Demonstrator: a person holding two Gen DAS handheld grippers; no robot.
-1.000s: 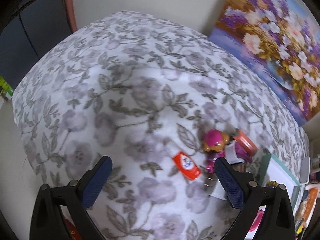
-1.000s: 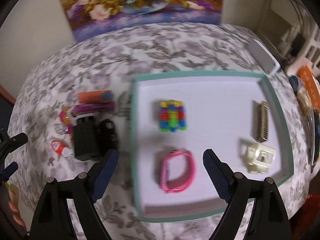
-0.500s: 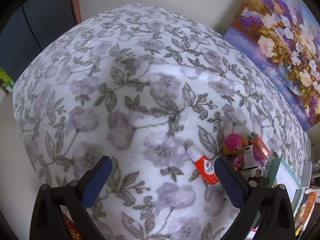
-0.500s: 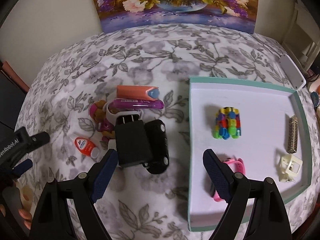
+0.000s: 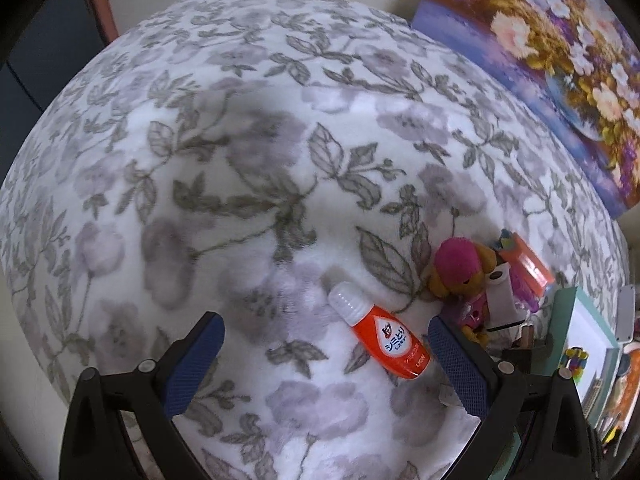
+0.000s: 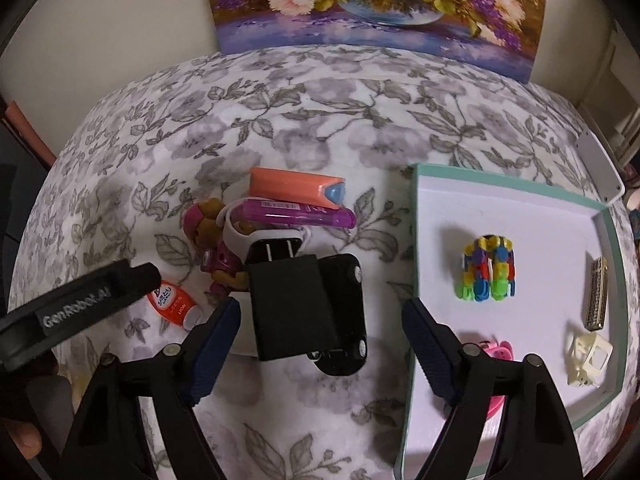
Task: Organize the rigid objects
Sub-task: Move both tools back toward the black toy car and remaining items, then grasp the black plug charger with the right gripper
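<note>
Since a second ago the right gripper (image 6: 320,344) has swung from over the teal tray (image 6: 412,240) to the clutter on the floral blanket (image 6: 320,120), and the left gripper (image 5: 326,354) has closed in on the orange bottle (image 5: 384,338). That bottle lies flat on the blanket, its long axis running diagonally in the left wrist view, white cap pointing up-left and base down-right, just inside the right-hand finger (image 5: 456,360) of the wide-open, empty left gripper. In the right wrist view the left gripper's finger covers part of its orange body. Just beside it lies a pink toy figure (image 5: 460,276), partly under a white band (image 6: 240,236). A black charger (image 6: 292,300) rests with its prongs pointing away from the camera, overlapping a black oblong object (image 6: 344,320) whose kind is hard to tell; both sit between the spread, empty fingers of the right gripper. Beyond them a purple tube (image 6: 296,214) and an orange case (image 6: 294,186) lie lengthwise, left to right. In the tray stand a multicoloured block toy (image 6: 486,274), a brass-coloured comb-like piece (image 6: 596,294) and a cream plastic part (image 6: 588,358); a pink band (image 6: 496,350) is mostly hidden behind the right gripper's finger. A flower painting (image 6: 372,0) leans against the wall.
</note>
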